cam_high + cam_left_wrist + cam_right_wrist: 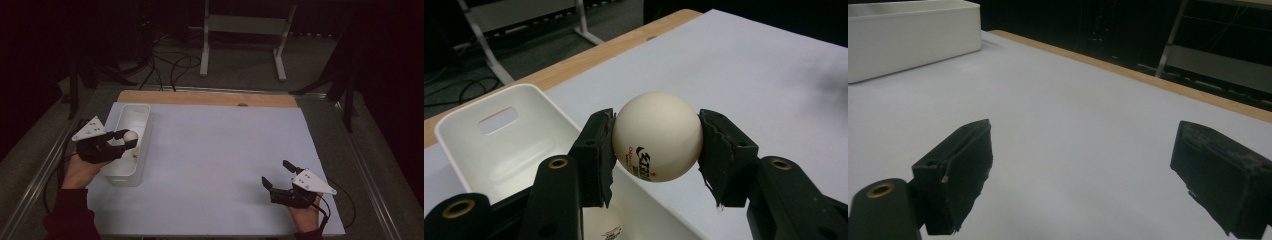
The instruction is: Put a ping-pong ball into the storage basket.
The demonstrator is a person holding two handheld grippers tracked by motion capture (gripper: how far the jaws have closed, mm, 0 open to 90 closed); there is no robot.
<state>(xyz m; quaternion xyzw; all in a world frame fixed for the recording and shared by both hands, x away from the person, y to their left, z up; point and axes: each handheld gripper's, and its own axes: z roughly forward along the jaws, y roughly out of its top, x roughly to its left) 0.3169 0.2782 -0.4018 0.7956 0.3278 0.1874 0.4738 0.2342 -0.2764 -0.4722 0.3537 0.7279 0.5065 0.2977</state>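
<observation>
A white ping-pong ball [657, 136] with black and red print sits pinched between the two black pads of my left gripper [657, 150]. In the high view that gripper [126, 139] holds the ball [131, 135] over the long white bin [141, 112] at the table's left. Below the jaws, a second printed ball [605, 227] lies on the bin's floor [519, 160]. My right gripper [278, 175] rests low at the table's front right, its jaws wide apart with nothing between them [1083, 185].
A pale sheet [220, 155] covers the table, with a wooden strip [210, 98] along its far edge. The bin's side wall [908, 40] stands far off in the right gripper view. Beyond the table are a white metal stand [245, 30] and floor cables [170, 65].
</observation>
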